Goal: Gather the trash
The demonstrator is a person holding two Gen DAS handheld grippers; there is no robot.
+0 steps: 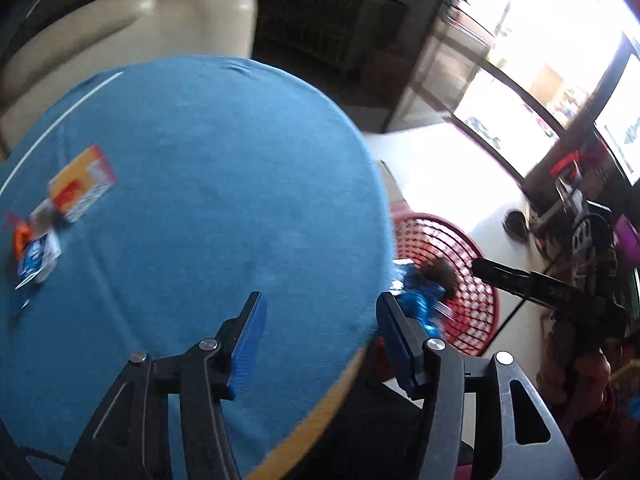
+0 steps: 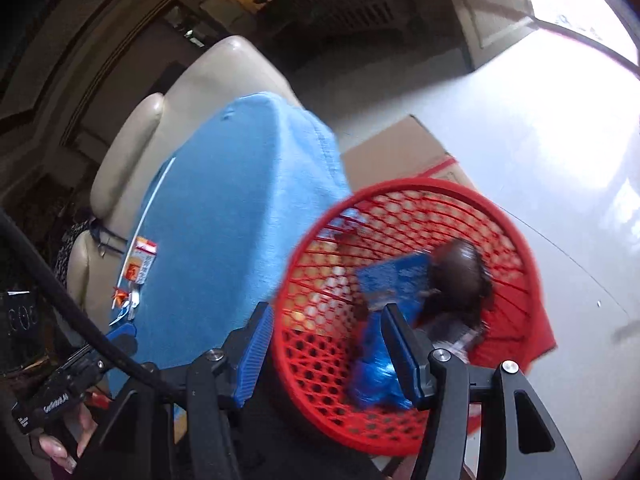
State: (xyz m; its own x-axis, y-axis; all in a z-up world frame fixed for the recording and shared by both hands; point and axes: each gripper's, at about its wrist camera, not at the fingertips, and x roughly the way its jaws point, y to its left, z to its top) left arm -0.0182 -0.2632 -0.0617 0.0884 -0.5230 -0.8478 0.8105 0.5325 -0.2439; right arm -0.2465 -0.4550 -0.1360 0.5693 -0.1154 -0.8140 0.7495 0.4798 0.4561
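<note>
- Remaining trash: a yellow-red packet [image 1: 82, 182] and small blue-orange wrappers [image 1: 34, 254] lie flat at the far edge of the blue surface [image 1: 208, 184].
- They look light, thin and crinkly, likely slippery; pinching a raised edge or corner seems best.
- A blue wrapper [image 2: 394, 280] and a brown scrap [image 2: 458, 276] lie in the red basket [image 2: 400, 192] beside the surface.
- Left gripper [image 1: 320, 320] hangs over the surface, jaws apart, empty.
- Right gripper [image 2: 326, 332] hovers above the basket, jaws apart, holding nothing.

Left gripper [image 1: 320, 316], right gripper [image 2: 325, 328]: black linkage frames, silver screws, blue ribbed jaws.
</note>
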